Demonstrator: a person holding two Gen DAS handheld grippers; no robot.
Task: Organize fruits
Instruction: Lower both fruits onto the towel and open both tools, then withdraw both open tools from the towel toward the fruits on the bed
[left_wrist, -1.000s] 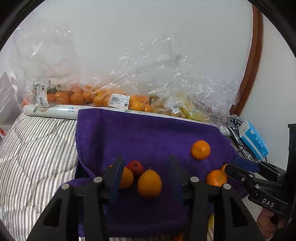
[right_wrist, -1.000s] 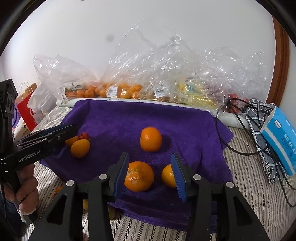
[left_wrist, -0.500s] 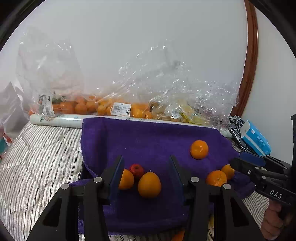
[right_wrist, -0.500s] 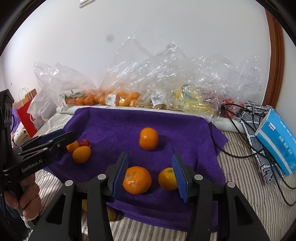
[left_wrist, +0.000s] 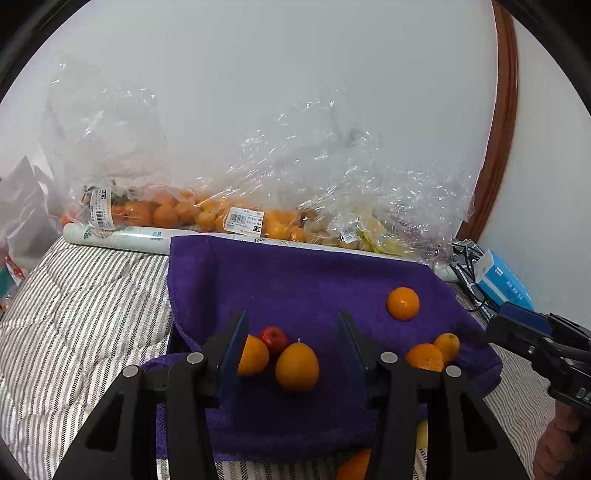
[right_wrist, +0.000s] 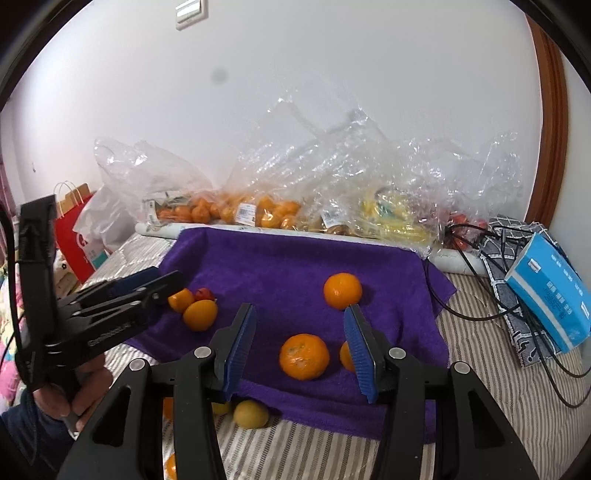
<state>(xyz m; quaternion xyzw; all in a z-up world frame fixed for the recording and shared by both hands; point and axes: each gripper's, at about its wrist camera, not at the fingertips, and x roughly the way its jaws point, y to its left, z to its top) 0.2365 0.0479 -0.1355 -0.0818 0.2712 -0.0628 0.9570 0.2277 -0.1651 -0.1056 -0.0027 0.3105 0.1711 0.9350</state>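
A purple towel (left_wrist: 303, 280) (right_wrist: 288, 258) lies on the striped bed with loose fruit on it. My left gripper (left_wrist: 293, 343) is open and empty above a pointed orange fruit (left_wrist: 297, 365), a rounder orange (left_wrist: 255, 355) and a small red apple (left_wrist: 274, 338). My right gripper (right_wrist: 301, 345) is open and empty above a large mandarin (right_wrist: 303, 356); a smaller orange (right_wrist: 347, 356) is half hidden by its right finger. A single orange (right_wrist: 342, 290) (left_wrist: 402, 302) sits farther back. Each gripper shows in the other's view, left (right_wrist: 155, 286) and right (left_wrist: 517, 325).
Clear bags of oranges (left_wrist: 192, 214) and yellow fruit (right_wrist: 391, 218) line the wall behind a white roll (left_wrist: 118, 234). A blue box (right_wrist: 550, 291) and black cables (right_wrist: 495, 295) lie at the right. Yellow and orange fruit (right_wrist: 251, 413) sit off the towel's front edge.
Both grippers have drawn back and up from the fruit, so more of the towel and wall shows. The fruit has not moved.
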